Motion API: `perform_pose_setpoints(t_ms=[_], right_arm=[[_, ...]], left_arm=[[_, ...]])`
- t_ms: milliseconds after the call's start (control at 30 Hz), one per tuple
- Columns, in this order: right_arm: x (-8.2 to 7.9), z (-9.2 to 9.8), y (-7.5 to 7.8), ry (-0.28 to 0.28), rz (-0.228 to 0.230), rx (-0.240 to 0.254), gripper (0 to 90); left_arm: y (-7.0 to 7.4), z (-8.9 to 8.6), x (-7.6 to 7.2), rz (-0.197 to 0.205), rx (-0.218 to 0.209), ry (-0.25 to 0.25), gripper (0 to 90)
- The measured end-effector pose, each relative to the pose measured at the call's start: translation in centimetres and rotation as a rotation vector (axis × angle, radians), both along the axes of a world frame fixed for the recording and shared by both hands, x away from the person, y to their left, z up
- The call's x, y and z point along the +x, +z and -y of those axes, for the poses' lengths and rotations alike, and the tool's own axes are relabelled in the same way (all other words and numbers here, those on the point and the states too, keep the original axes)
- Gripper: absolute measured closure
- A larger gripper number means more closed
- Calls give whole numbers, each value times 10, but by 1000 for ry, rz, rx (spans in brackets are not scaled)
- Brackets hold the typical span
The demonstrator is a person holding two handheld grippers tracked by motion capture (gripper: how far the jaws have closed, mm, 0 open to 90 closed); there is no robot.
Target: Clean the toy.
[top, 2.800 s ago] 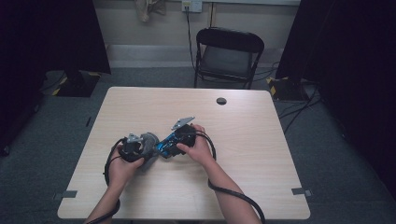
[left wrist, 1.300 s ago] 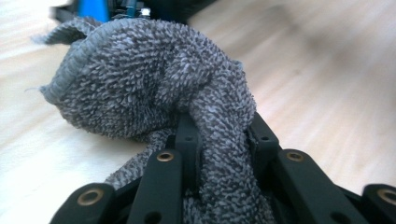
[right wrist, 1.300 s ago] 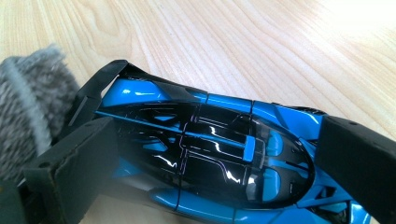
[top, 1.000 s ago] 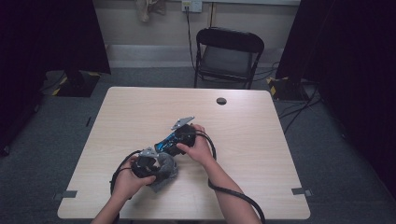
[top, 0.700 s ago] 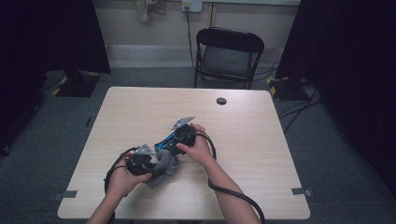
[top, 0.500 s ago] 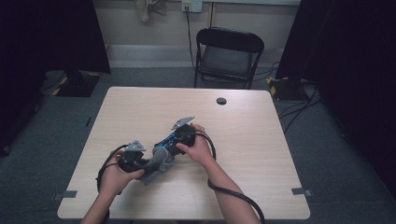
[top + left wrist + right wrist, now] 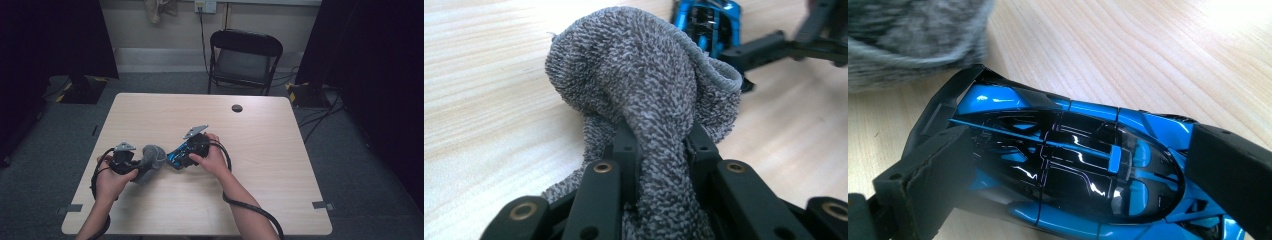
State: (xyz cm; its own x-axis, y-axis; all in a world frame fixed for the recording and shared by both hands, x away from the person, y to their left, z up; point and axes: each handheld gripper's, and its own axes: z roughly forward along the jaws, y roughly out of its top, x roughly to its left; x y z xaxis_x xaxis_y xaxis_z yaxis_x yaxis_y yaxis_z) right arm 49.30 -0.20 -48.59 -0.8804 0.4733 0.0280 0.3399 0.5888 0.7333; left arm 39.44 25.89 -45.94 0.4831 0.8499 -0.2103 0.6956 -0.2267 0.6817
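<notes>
- The grey cloth (image 7: 644,100) covers the inner faces of the left gripper's jaws and runs off the bottom edge of that gripper's view.
- In the right gripper view the blue toy car (image 7: 1073,175) is cut off at the bottom edge, and the cloth there is a blur.

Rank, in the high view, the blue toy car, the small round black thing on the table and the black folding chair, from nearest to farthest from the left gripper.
Measured from the left gripper:
1. Blue and black toy car, just to its right, clamped in the right gripper.
2. Small round black thing, near the table's far edge, to the right.
3. Black folding chair, beyond the table.
</notes>
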Motion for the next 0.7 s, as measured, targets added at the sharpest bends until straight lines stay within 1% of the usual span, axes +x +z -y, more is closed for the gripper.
perform_pose_setpoints(t_ms=[33,100,133,233,267,300,333,367,433,467,500,567,600,633,700], right_arm=[[0,0,0,1,-2,0,0],[0,0,0,0,-4,-2,0],[0,-1,1,1,-5,-4,0],[0,0,0,1,-4,-1,0],[0,0,0,1,-2,0,0],[0,0,0,1,-1,1,0],[0,0,0,1,-2,0,0],[0,0,0,-1,-4,-1,0],[0,0,0,0,-4,-2,0],[0,0,0,0,-5,-3,0],[0,0,0,0,-4,-3,0],[0,0,0,1,-2,0,0],[0,0,0,0,-1,0,0],[0,0,0,-1,-1,1,0],[0,0,0,-1,-1,1,0]], left_arm=[[-2,0,2,-1,-3,9,733],[-6,2,6,2,9,22,733],[-7,2,7,0,4,39,733],[-12,0,11,-2,15,81,735],[-14,0,11,-2,22,102,737],[-15,0,12,-4,33,111,738],[-16,1,13,-7,32,110,738],[-17,3,14,-2,35,112,738],[-17,7,15,1,48,107,737],[-17,10,16,7,48,116,737],[-18,13,17,1,59,109,737],[-19,19,18,-3,55,95,736],[-19,21,19,-13,62,79,736],[-20,24,19,-6,71,73,736],[-19,26,19,-13,66,57,736]])
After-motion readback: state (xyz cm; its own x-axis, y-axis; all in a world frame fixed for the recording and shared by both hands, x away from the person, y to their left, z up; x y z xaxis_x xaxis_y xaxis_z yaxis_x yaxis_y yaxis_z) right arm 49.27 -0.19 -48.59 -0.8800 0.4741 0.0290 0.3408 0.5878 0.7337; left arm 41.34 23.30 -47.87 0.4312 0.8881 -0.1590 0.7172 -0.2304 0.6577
